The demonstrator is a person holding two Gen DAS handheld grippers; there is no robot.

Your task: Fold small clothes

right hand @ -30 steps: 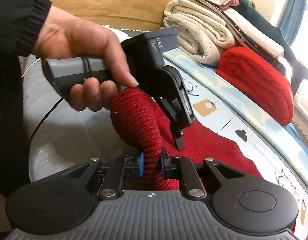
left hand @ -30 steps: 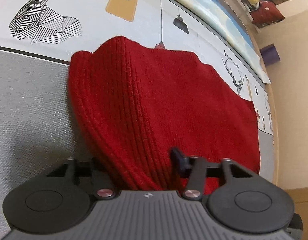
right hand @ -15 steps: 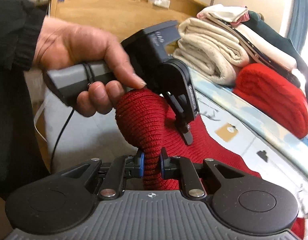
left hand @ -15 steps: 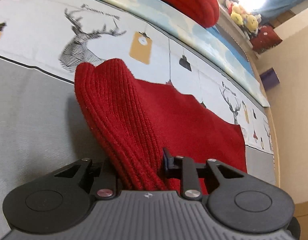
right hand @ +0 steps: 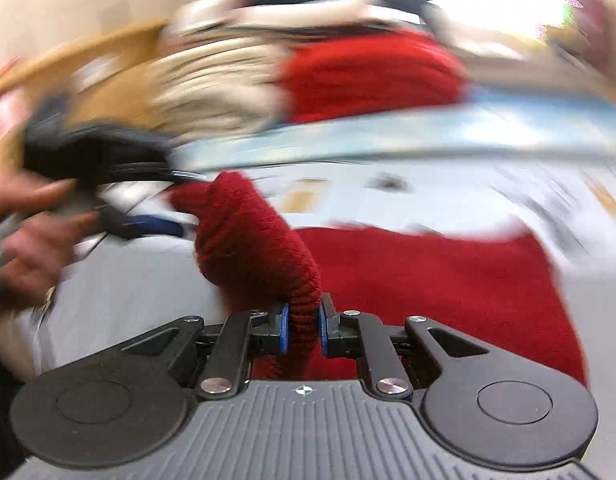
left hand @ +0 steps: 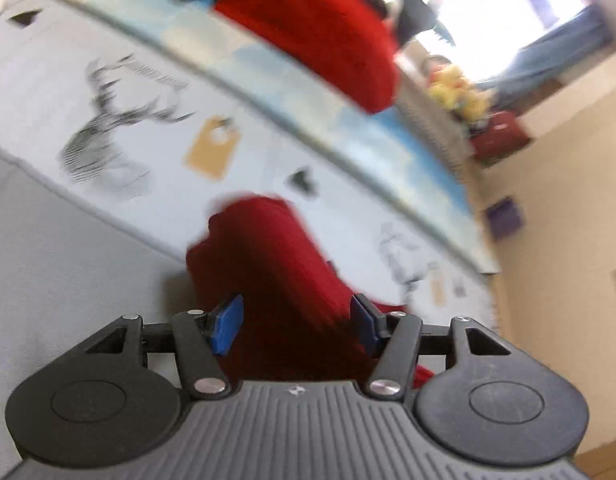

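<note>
Where the raised fold of the one red knitted garment (right hand: 263, 248) meets the right gripper (right hand: 302, 330), it is pinched between the two blue-padded fingers (right hand: 283, 330), which are closed on the knit at 6 o'clock of the right wrist view. The rest of the garment is spread flat on the bed cover (right hand: 448, 184), running toward 3 o'clock.

In the left wrist view the same garment (left hand: 275, 280) is seen as a bunched ridge between the two fingers (left hand: 227, 322) of the left gripper (left hand: 295, 326). These fingers are opening, and a gap is seen at each pad, so the knit is not pressed.

One hand (right hand: 31, 232) is seen at 9 o'clock of the right wrist view, wrapped around the left gripper (right hand: 179, 200), whose tip is just beside the top of the fold; whether it touches cannot be told through the blur. This hand is not shown in the left wrist view.

One folded red knit (left hand: 316, 28) is counted at 12 o'clock in both views, beside a cream bundle (right hand: 215, 92). Only in the left wrist view are two deer prints (left hand: 107, 140), one yellow plush toy (left hand: 456, 88) at 2 o'clock and one purple item (left hand: 504, 218) on the wall shown.
</note>
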